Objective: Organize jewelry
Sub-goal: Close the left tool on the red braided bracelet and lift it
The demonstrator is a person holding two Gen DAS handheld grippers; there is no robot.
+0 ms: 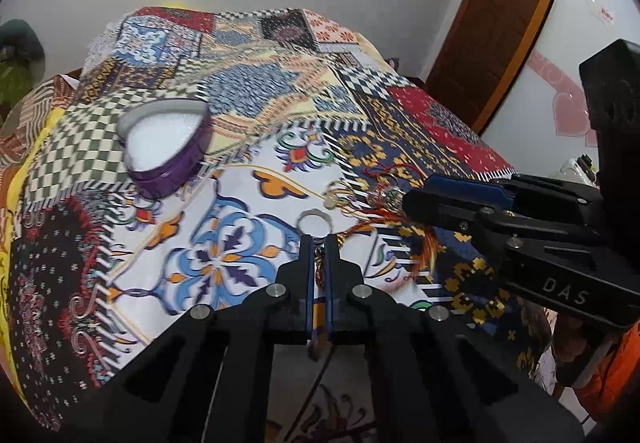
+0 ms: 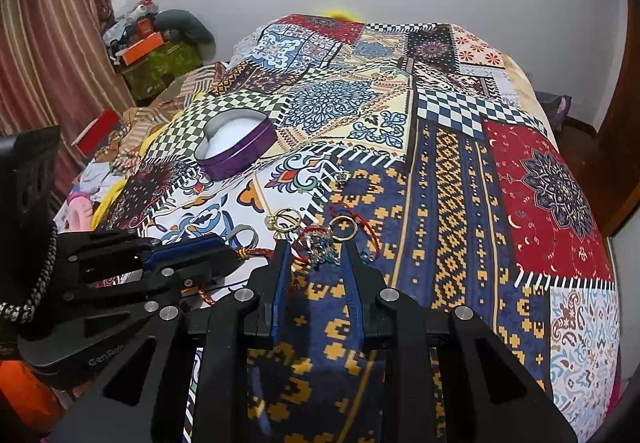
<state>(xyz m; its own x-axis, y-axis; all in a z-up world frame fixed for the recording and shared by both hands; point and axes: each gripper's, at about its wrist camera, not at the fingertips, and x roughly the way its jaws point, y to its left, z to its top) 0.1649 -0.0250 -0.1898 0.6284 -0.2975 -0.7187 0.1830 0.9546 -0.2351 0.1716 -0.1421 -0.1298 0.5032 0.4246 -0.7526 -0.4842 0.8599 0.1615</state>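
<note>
L tool [image 1: 318, 241]: nearly closed on thin beaded strand, silver ring just ahead | R tool [image 2: 316, 247]: spread, straddling blue-bead/red-cord jewelry heap [image 2: 320, 241] on patchwork bedspread [image 2: 460, 171] | purple heart-shaped tin [image 2: 236, 149] open, well apart, far-L | tip: lift strand slow, avoid snagging heap.

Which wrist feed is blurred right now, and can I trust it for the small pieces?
Left wrist view: motion-smeared, so the purple heart tin and the silver ring show only soft edges. Right wrist view: sharp, with the gold ring and red cords crisp. Both bend straight lines at the fisheye rim.
</note>
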